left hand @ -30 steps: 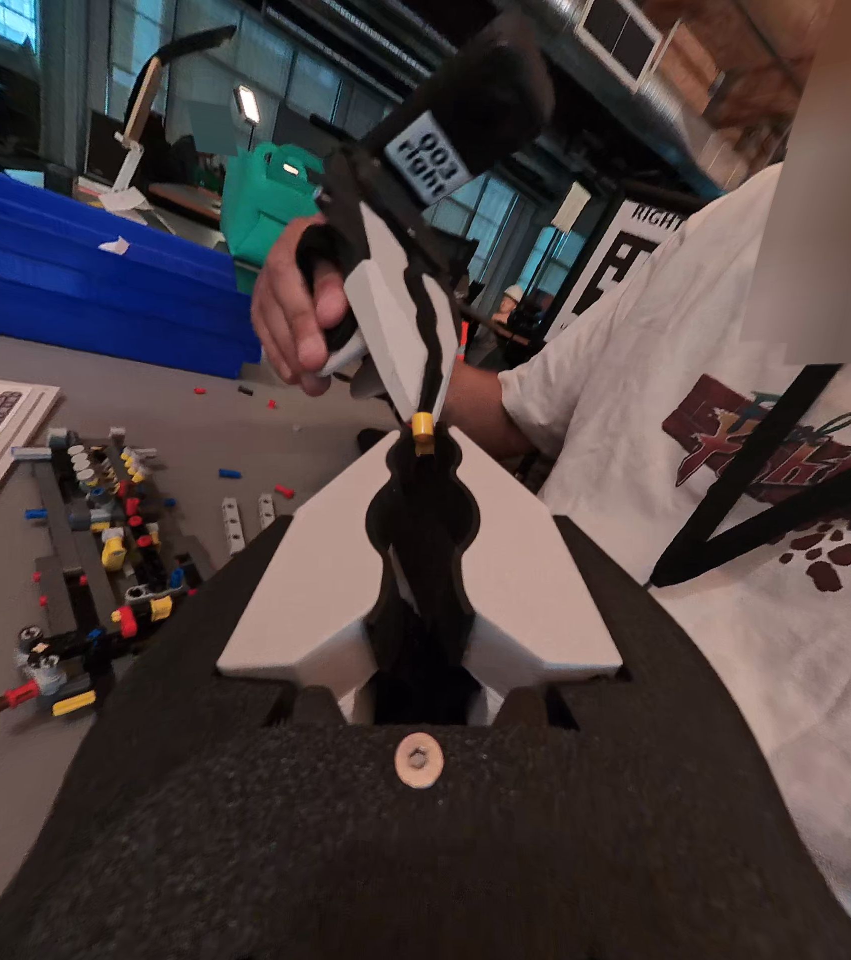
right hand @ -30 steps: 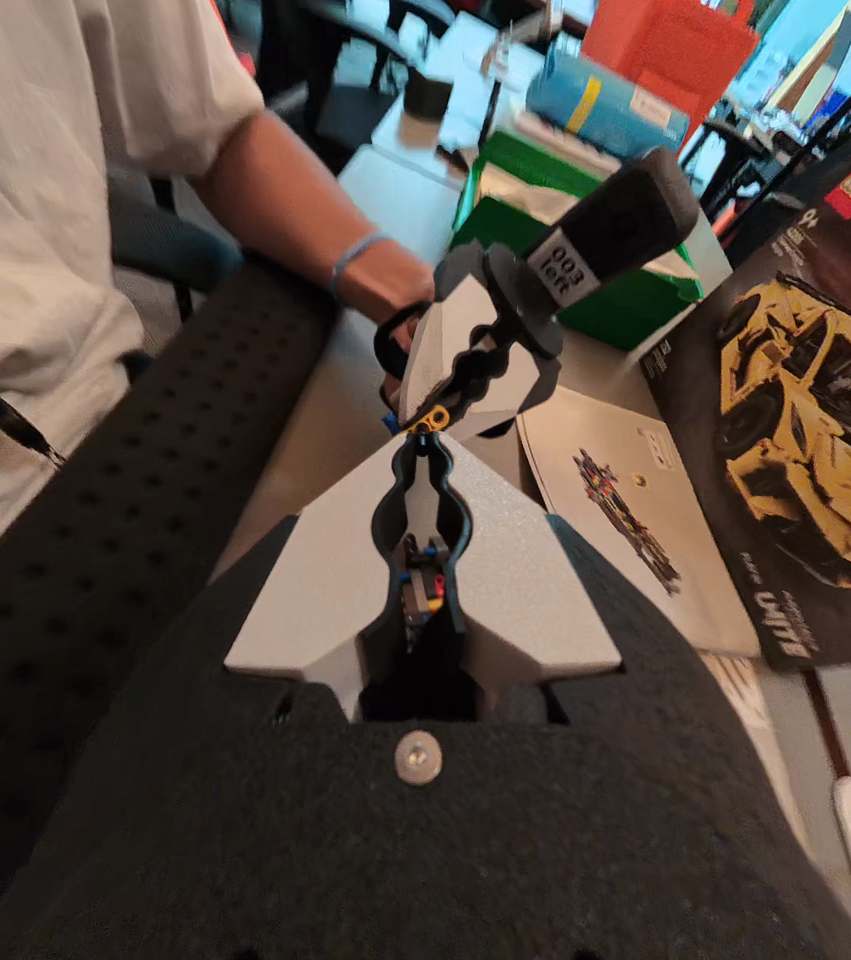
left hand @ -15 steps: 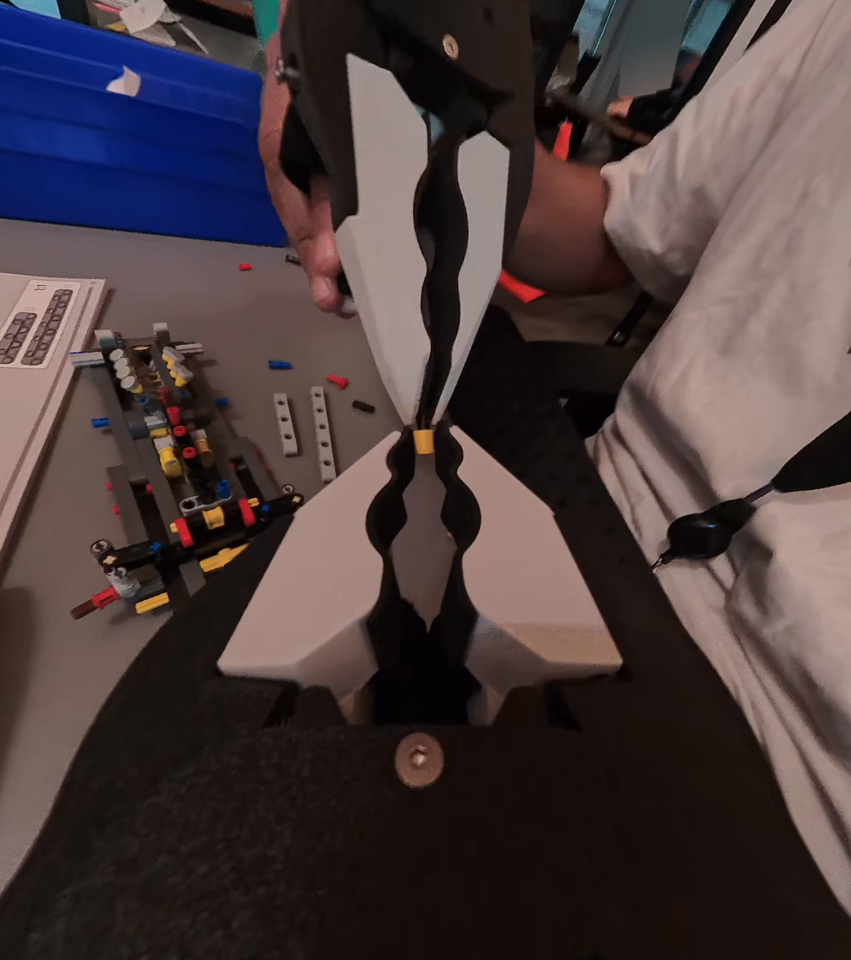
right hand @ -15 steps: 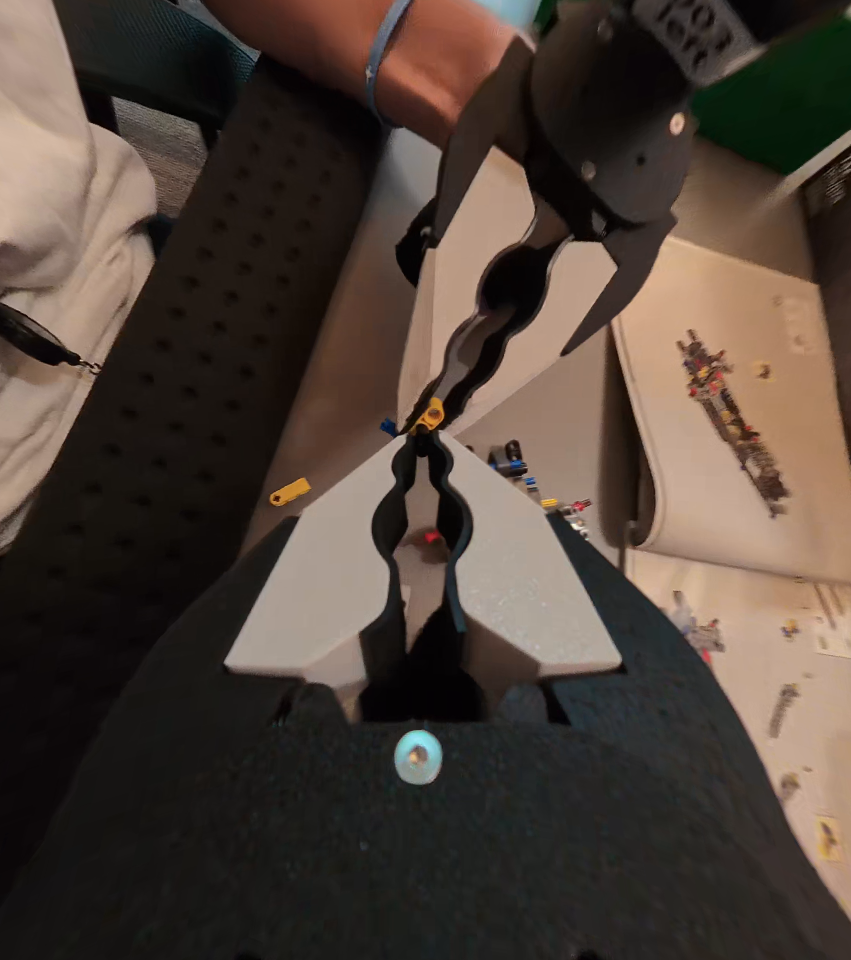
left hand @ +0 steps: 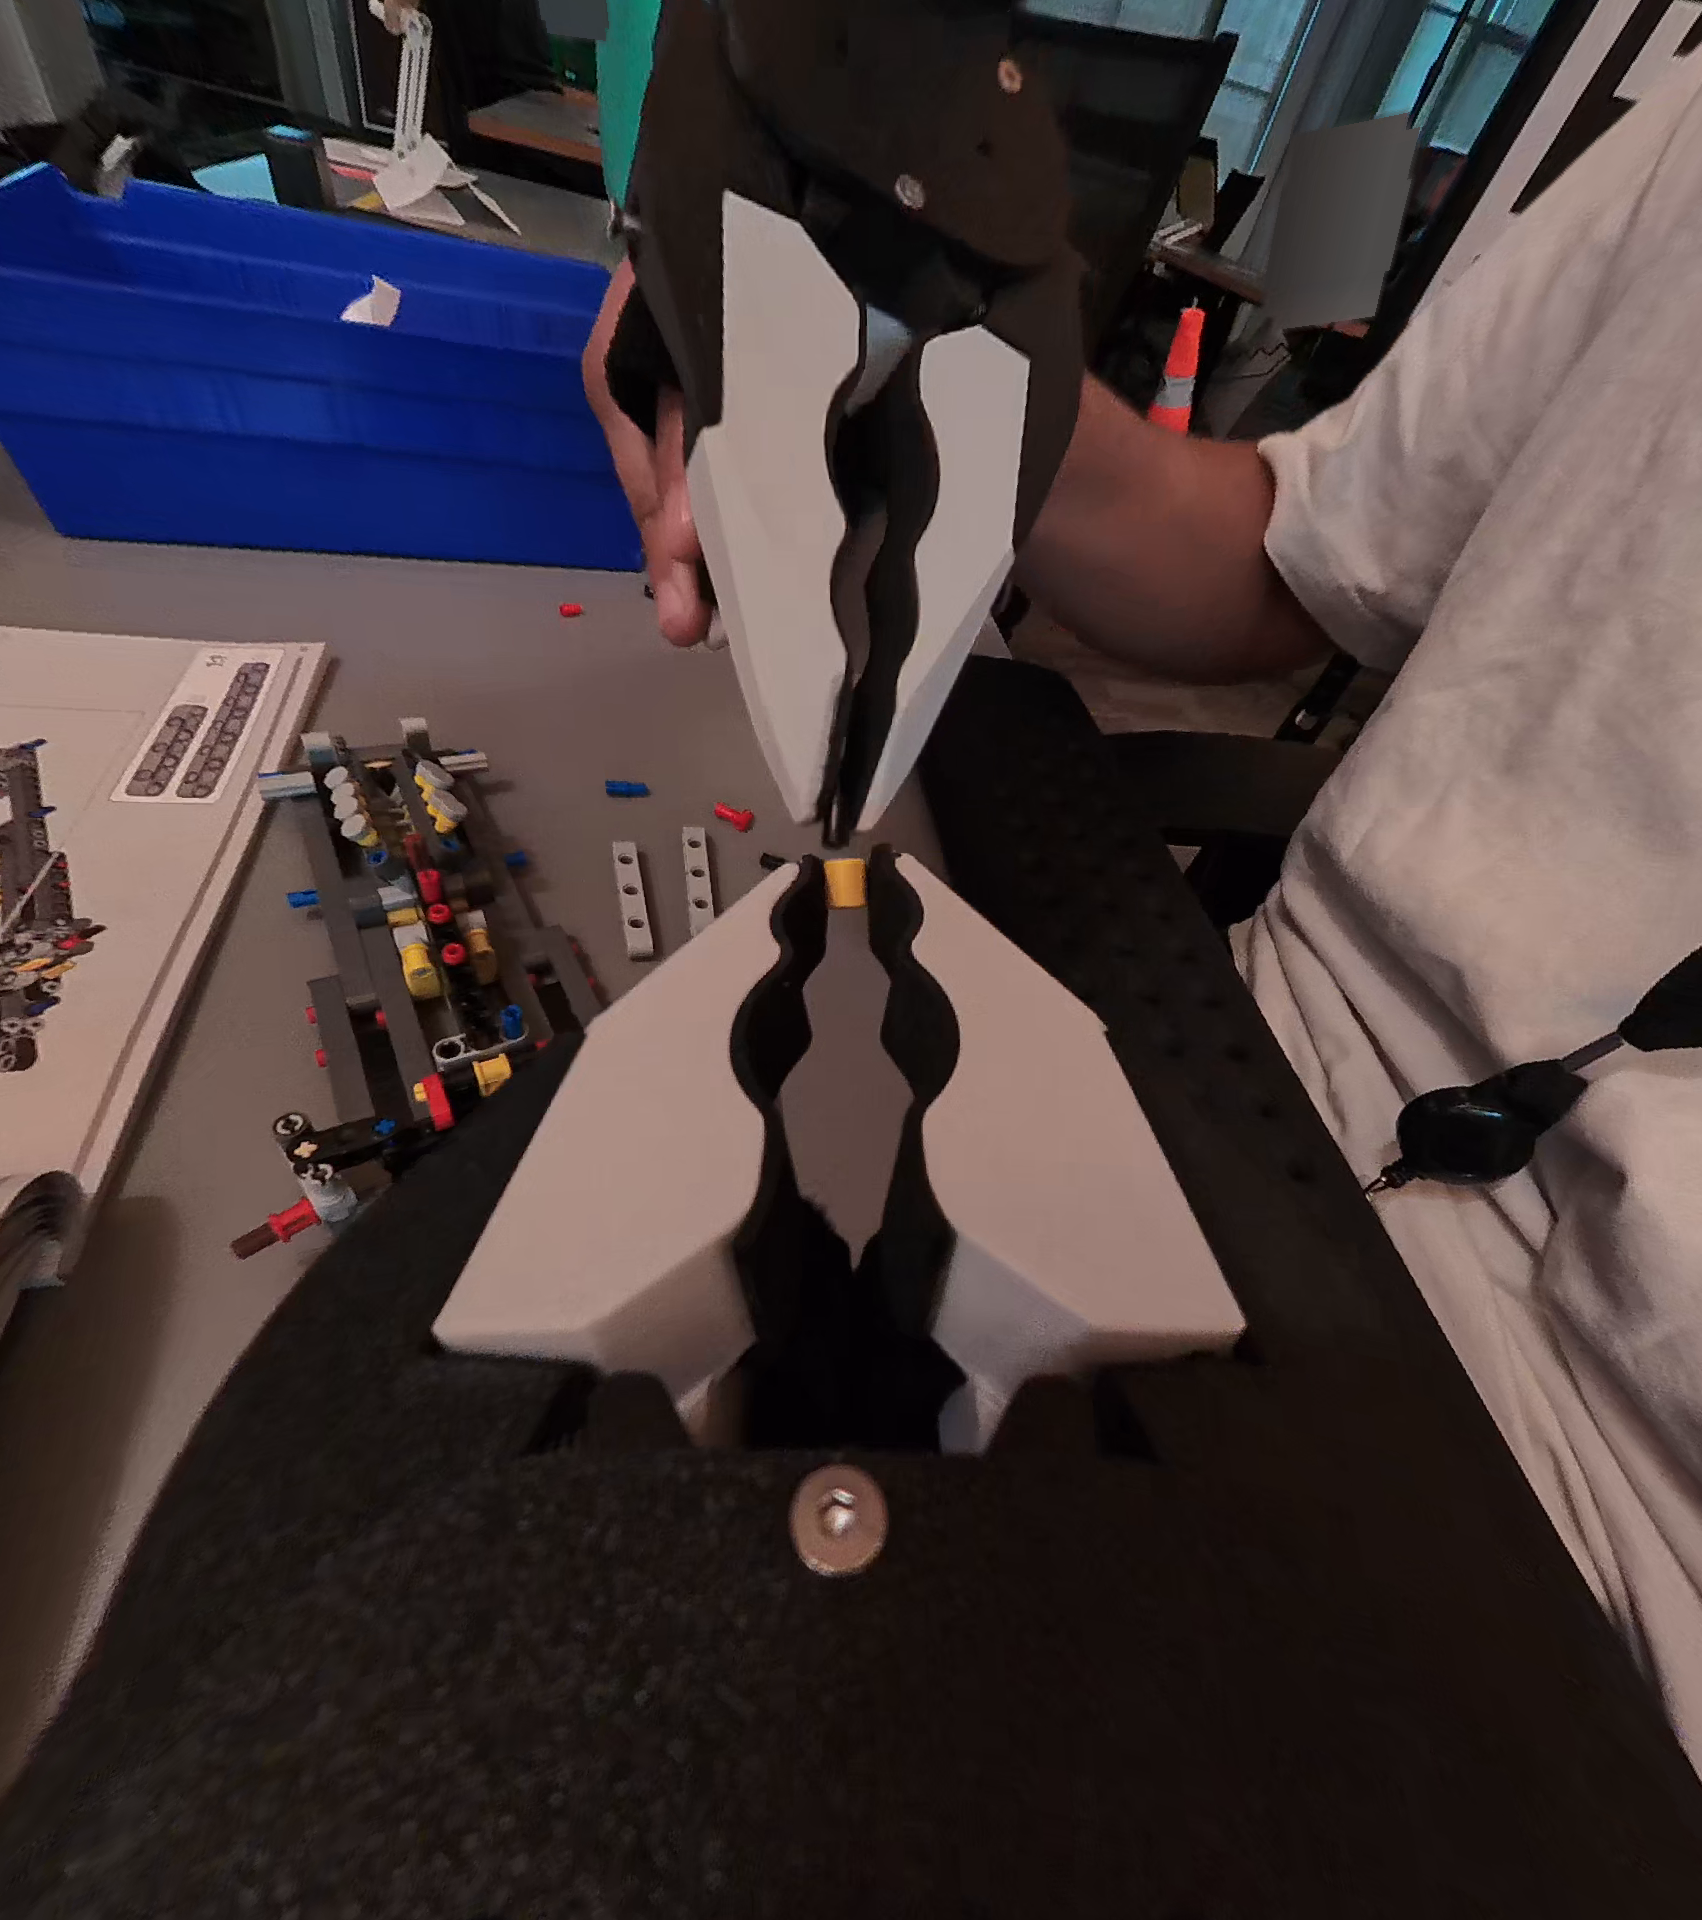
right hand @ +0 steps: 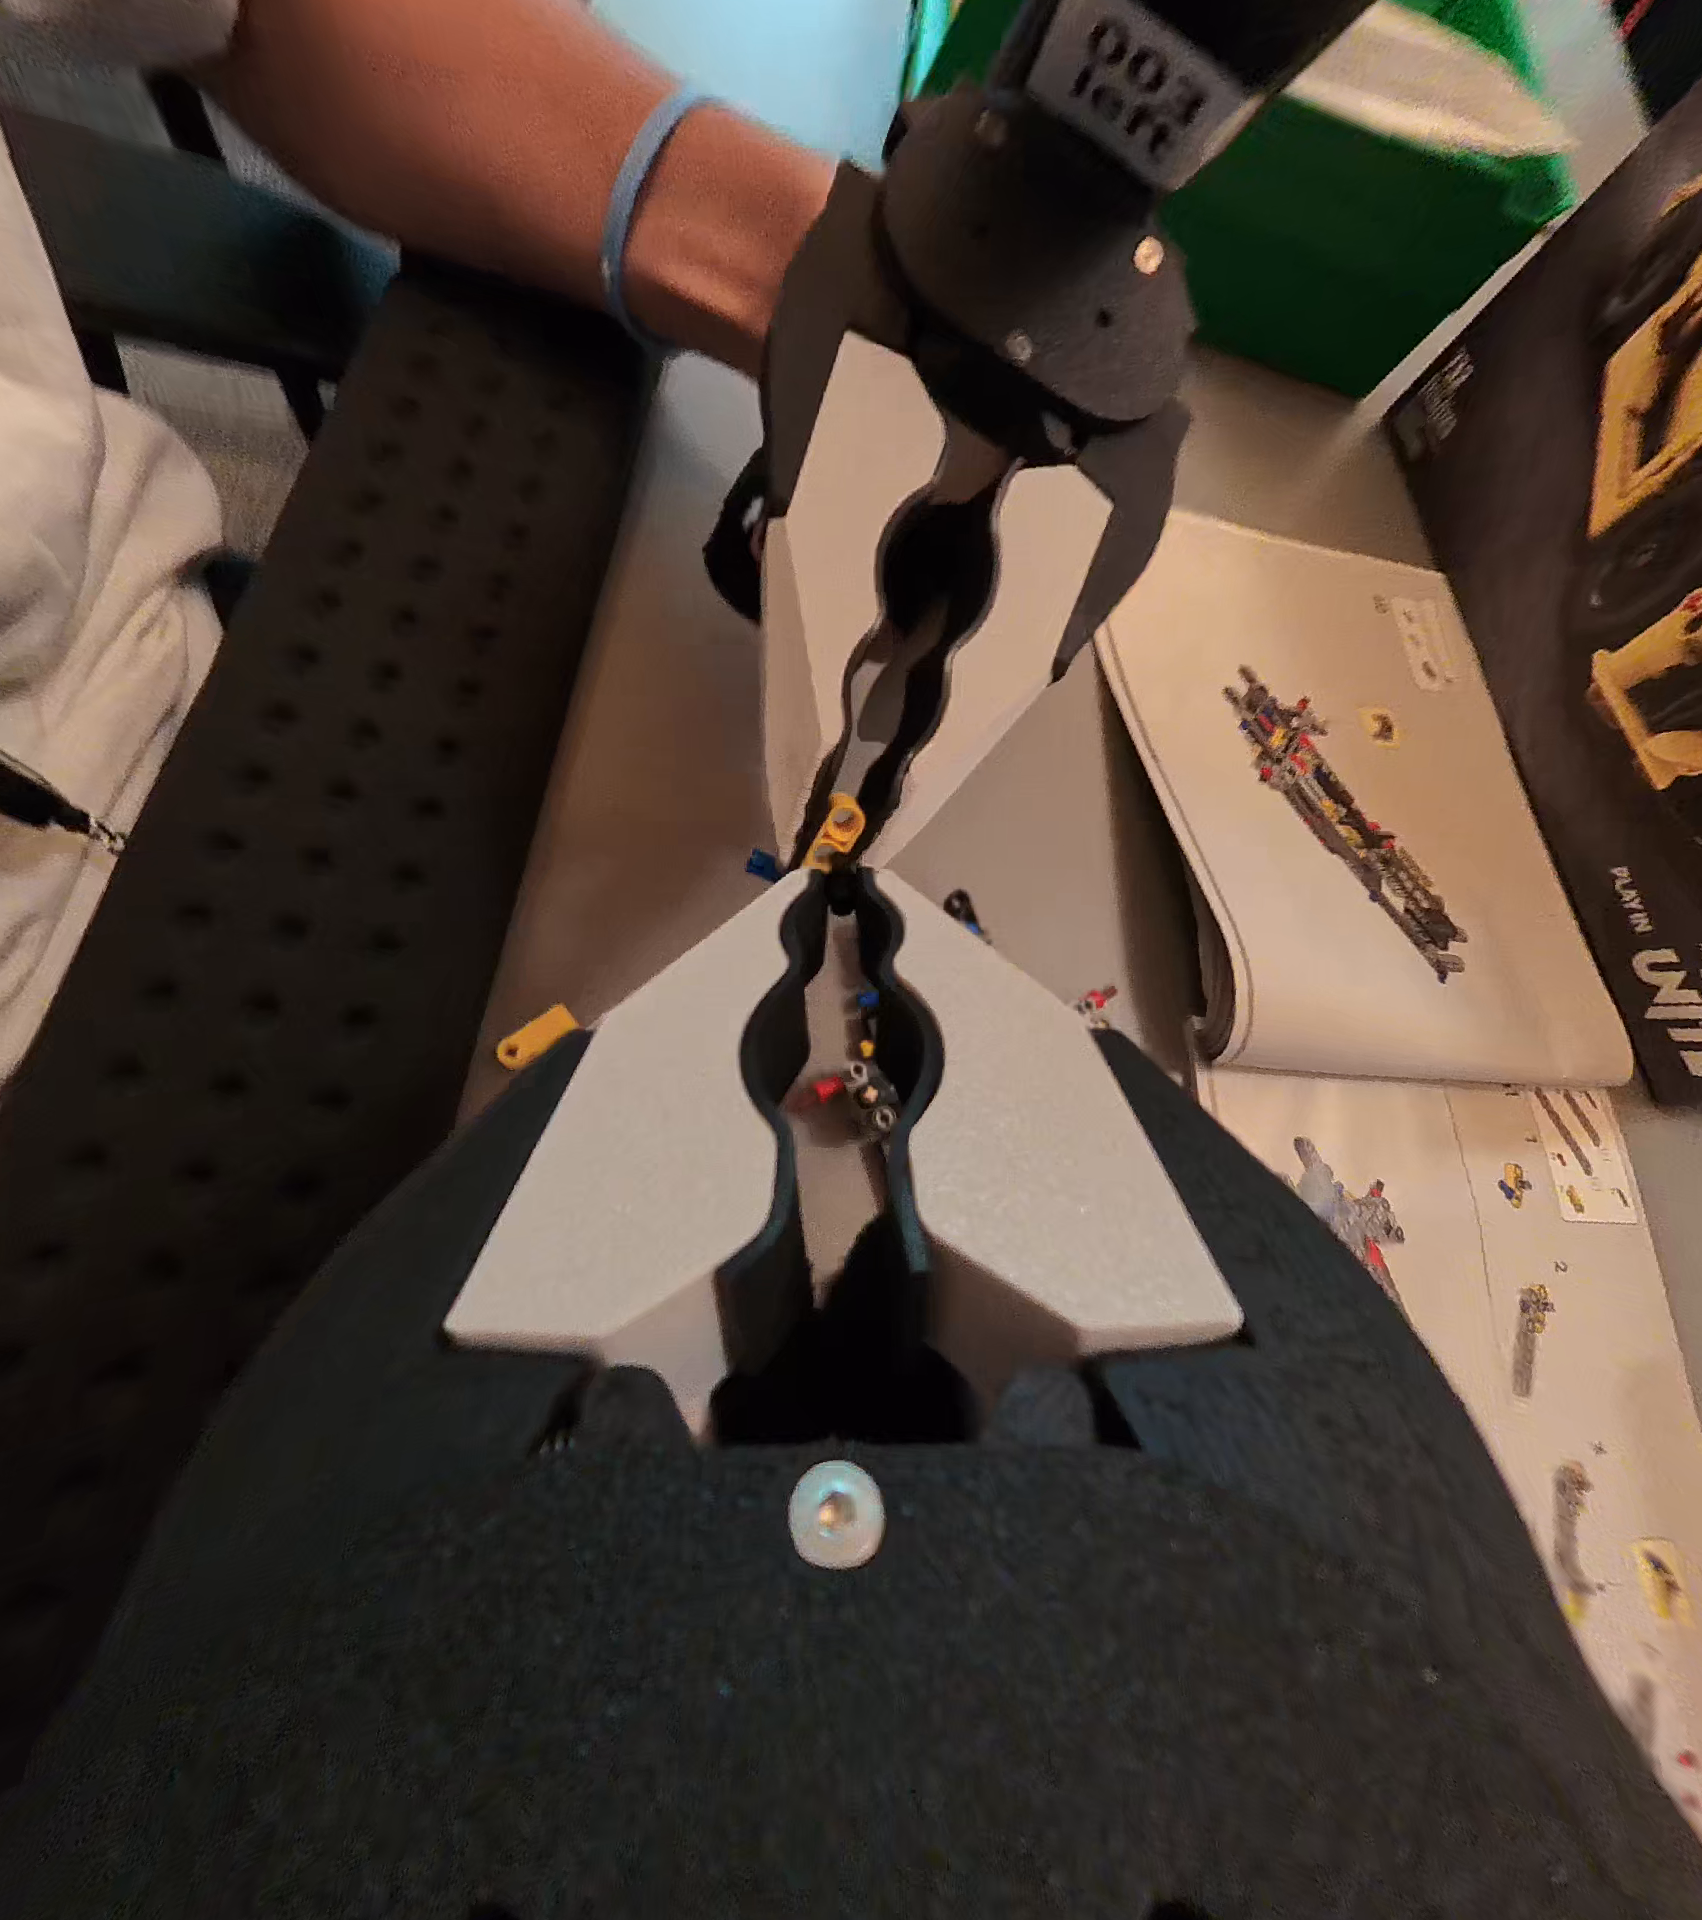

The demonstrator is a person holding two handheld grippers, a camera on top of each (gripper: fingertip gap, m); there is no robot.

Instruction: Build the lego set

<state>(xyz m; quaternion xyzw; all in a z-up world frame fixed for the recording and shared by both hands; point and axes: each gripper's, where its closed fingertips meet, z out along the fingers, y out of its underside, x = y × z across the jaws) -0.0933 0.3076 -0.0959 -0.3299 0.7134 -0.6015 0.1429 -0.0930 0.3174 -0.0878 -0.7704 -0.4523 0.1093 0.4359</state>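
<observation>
My left gripper (left hand: pixel 844 881) is shut on a small yellow connector (left hand: pixel 844 883), held in the air above the table's near edge. My right gripper (right hand: pixel 839 896) is shut on a small black pin (right hand: pixel 839 891). The two grippers meet tip to tip. In the left wrist view the right gripper (left hand: pixel 836 826) points down at the yellow connector from just above it. In the right wrist view the left gripper (right hand: pixel 842 831) holds the yellow connector (right hand: pixel 840 828) right against my tips. The partly built chassis (left hand: pixel 411 935) lies on the table to the left.
An open instruction booklet (left hand: pixel 47 883) lies left of the chassis, with blue bins (left hand: pixel 255 395) behind. Two grey beams (left hand: pixel 660 894) and loose pins lie nearby. The set's box (right hand: pixel 1657 623), a loose yellow piece (right hand: pixel 537 1034) and a black perforated strip (right hand: pixel 307 727) show. A person in a white shirt sits close.
Both grippers have tipped down toward the table while staying tip to tip. The right gripper has turned from slanted to pointing almost straight down at the yellow connector.
</observation>
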